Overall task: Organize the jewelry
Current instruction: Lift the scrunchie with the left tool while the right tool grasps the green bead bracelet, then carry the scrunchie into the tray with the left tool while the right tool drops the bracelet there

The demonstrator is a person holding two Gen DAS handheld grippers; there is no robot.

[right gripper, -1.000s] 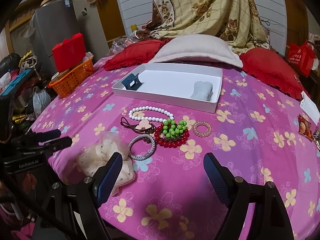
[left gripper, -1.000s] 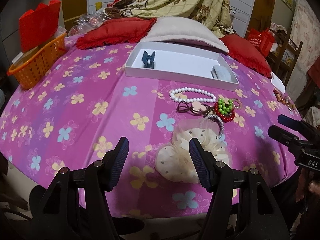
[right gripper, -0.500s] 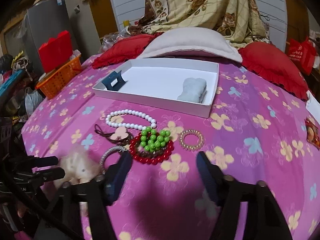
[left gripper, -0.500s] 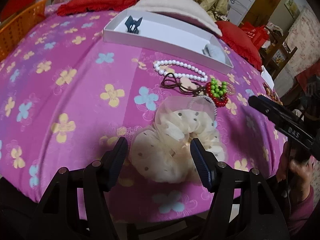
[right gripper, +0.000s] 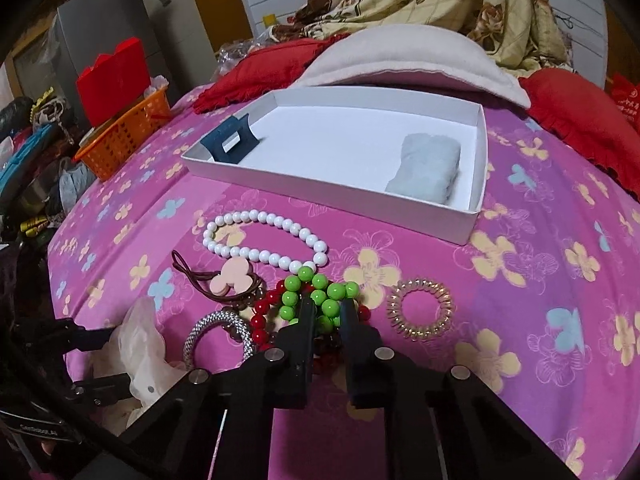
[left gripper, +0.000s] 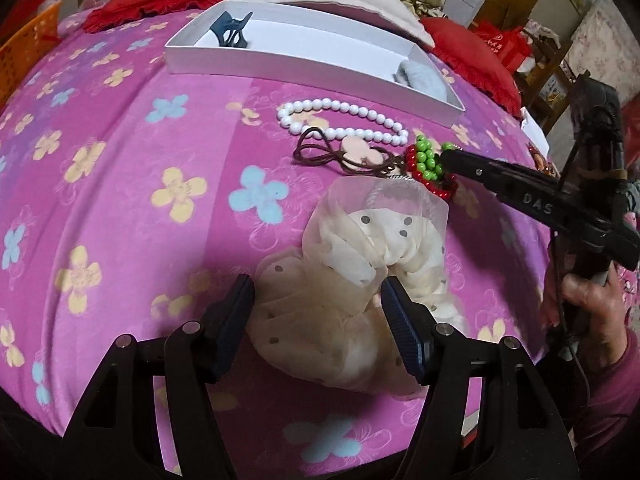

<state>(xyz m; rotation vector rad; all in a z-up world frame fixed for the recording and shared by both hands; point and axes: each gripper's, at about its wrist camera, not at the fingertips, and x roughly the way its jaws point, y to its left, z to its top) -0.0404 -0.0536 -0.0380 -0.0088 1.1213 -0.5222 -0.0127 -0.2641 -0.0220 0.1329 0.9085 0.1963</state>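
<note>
Jewelry sits clustered near the bed's front edge, short of the white tray [right gripper: 472,216]. Your right gripper [right gripper: 327,312] is clamped on the green-and-red bead bracelet [right gripper: 320,292]. Your left gripper [left gripper: 318,300], jaws closing, straddles the cream scrunchie [left gripper: 360,248]. Bare bedspread [left gripper: 120,184] lies leftward.

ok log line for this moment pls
left hand-held gripper: closing around scrunchie | right hand-held gripper: shut on bead bracelet | box: holds hair claw, blue bundle

White tray [right gripper: 436,222] centre lies bare; bead clutter [right gripper: 264,240] crowds its front.
</note>
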